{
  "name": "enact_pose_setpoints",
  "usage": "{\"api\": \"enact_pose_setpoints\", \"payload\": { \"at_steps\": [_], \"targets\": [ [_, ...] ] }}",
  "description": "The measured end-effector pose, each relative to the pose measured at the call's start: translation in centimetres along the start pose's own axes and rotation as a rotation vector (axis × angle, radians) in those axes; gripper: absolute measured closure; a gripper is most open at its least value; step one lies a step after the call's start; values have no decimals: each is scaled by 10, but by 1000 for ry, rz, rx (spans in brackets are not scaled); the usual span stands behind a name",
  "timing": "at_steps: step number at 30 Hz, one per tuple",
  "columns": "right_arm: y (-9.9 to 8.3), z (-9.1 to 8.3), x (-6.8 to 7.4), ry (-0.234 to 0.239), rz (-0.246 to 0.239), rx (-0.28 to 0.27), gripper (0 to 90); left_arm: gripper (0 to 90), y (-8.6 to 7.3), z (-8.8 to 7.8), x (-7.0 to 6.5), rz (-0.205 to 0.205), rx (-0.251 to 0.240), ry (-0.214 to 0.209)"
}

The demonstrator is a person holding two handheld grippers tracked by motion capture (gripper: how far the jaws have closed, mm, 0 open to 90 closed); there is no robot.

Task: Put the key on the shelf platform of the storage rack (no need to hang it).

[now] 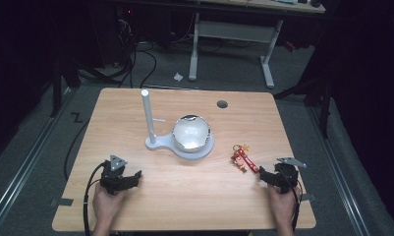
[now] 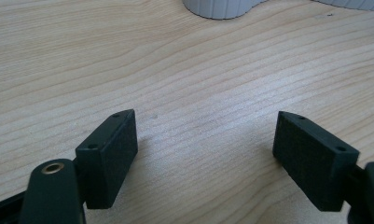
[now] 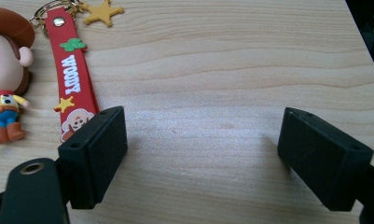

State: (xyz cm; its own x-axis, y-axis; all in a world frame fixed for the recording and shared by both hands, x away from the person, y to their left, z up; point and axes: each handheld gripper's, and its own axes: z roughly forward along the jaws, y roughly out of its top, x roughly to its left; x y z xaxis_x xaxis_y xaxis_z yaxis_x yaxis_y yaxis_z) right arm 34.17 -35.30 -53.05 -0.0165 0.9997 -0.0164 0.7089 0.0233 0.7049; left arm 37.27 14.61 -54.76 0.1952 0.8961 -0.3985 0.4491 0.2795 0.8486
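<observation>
The right gripper [image 3: 203,154] rests on the table [image 1: 184,196] with its jaws spread wide and nothing between them; the keychain [image 3: 72,74], a red strap with a small cowboy figure [image 3: 5,79] and a gold star [image 3: 103,11] on its ring, lies just outside the left jaw, the strap's lower end almost touching that jaw's tip. To pick it up well, I would shift the gripper toward its left jaw until the strap sits midway between the pads, then close across the strap's width. The left gripper [image 2: 205,154] is likewise open and empty, with the white stand [image 2: 222,7] well ahead of its jaws
</observation>
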Motion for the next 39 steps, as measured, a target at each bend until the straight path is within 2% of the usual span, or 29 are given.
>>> {"api": "enact_pose_setpoints", "payload": {
  "at_steps": [11,14,16,19,20,27,29,32,35,39],
  "targets": [
    [0,0,-1,10,-3,-5,171,223,0,0,0,0,0,0],
    [1,-2,-2,15,-14,11,184,223,0,0,0,-1,-1,0],
    [1,-3,-1,12,-10,8,247,223,0,0,0,-1,-1,0],
    [0,-4,-2,18,-7,2,282,223,0,0,0,-1,-1,0],
    [0,-7,-3,39,5,-4,299,223,0,0,0,0,0,0],
    [-2,-18,-2,85,14,-39,348,223,0,0,0,-1,-1,0],
    [-2,-26,0,115,8,-52,357,223,0,0,0,-1,-1,0],
    [-2,-34,2,131,-3,-69,357,223,0,0,0,0,0,0],
    [-1,-38,5,148,-9,-79,354,223,0,0,0,-2,-1,0],
    [2,-38,16,174,-30,-65,332,223,0,0,0,-2,-1,0]
  ]
}}
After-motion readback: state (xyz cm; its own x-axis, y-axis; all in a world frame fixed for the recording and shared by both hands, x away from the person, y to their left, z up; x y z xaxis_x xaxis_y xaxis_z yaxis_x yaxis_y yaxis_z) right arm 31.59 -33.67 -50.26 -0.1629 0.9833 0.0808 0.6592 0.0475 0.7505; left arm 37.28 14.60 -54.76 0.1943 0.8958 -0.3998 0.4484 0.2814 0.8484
